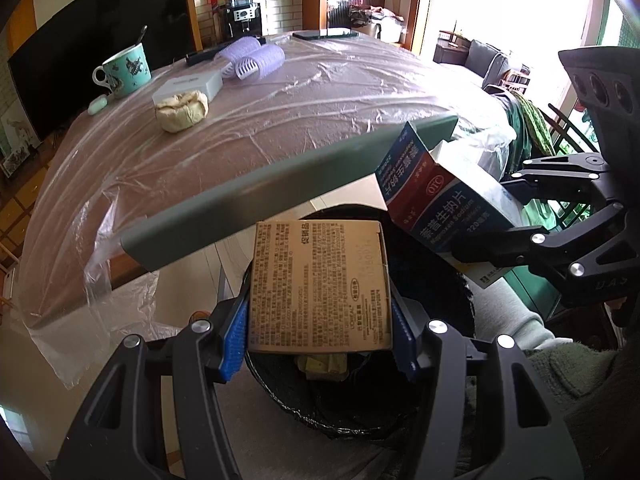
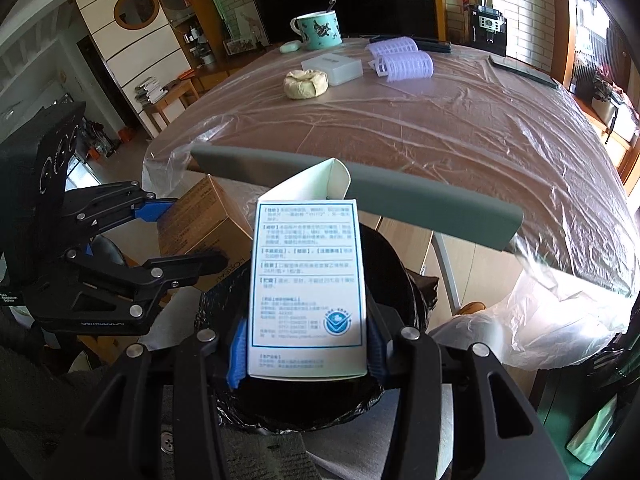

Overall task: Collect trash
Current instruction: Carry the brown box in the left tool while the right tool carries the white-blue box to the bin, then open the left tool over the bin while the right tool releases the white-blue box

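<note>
Your left tongs (image 1: 318,336) are clamped on the brown cardboard box (image 1: 320,284), blue pads pressed to both its sides, and it hangs right over the black-lined trash bin (image 1: 360,408), where some yellowish scrap already lies at the bottom. Your right tongs (image 2: 306,344) are gripping the white and blue medicine box (image 2: 308,280) the same way, squeezed from both sides, its top flap open, held above the bin's dark mouth (image 2: 400,280). In the left view that medicine box (image 1: 436,200) sits just beside the brown one, up and to the right, with a grey sleeve (image 1: 508,316) below it. Both boxes are off the worktop (image 2: 440,120), just this side of its grey edge. Out there on the plastic sheet a crumpled beige wad (image 2: 306,84) lies beside a white flat box (image 2: 334,67), with purple hair rollers (image 2: 404,65) near, and a teal mug (image 2: 318,30) with a spoon beyond.
</note>
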Motion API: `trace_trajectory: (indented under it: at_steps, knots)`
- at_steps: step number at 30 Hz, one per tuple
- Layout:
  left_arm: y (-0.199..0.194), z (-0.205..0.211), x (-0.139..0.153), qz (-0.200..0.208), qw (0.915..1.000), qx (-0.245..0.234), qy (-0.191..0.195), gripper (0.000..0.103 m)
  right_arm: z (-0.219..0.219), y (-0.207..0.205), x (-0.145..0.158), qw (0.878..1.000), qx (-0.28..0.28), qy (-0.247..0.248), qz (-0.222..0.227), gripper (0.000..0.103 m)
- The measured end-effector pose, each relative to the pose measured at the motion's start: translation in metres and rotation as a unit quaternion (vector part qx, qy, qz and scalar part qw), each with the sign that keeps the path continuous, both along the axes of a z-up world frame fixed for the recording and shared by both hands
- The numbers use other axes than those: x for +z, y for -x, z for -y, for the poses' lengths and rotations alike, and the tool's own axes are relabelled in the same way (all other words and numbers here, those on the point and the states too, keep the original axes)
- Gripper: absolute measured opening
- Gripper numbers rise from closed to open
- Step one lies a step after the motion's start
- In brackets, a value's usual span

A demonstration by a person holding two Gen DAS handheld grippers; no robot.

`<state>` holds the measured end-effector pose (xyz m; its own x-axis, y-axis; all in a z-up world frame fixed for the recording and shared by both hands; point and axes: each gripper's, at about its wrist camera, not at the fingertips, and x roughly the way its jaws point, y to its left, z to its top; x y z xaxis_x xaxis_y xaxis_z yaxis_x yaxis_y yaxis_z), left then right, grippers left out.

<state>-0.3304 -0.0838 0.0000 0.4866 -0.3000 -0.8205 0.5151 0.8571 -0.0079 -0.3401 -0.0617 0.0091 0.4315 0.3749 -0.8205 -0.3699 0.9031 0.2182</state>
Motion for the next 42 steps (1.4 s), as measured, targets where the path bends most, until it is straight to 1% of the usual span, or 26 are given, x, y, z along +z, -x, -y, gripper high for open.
trace_trajectory:
  at_steps: [11, 18, 34, 42]
  knots:
    - [-0.006, 0.001, -0.026, -0.025, 0.9995, 0.0, -0.021, 0.059, -0.005, -0.003, -0.025, 0.999, 0.009, 0.033, -0.018, 0.046]
    - [-0.011, 0.005, -0.037, -0.035, 0.9988, -0.005, -0.035, 0.059, -0.008, -0.01, -0.037, 0.998, 0.011, 0.047, -0.028, 0.046]
    - [-0.022, 0.011, -0.063, -0.06, 0.9964, -0.004, -0.059, 0.059, -0.013, -0.02, -0.058, 0.997, 0.015, 0.064, -0.046, 0.046]
    - [-0.026, 0.019, -0.071, -0.071, 0.995, -0.003, -0.07, 0.059, -0.017, -0.023, -0.067, 0.996, 0.016, 0.071, -0.056, 0.046]
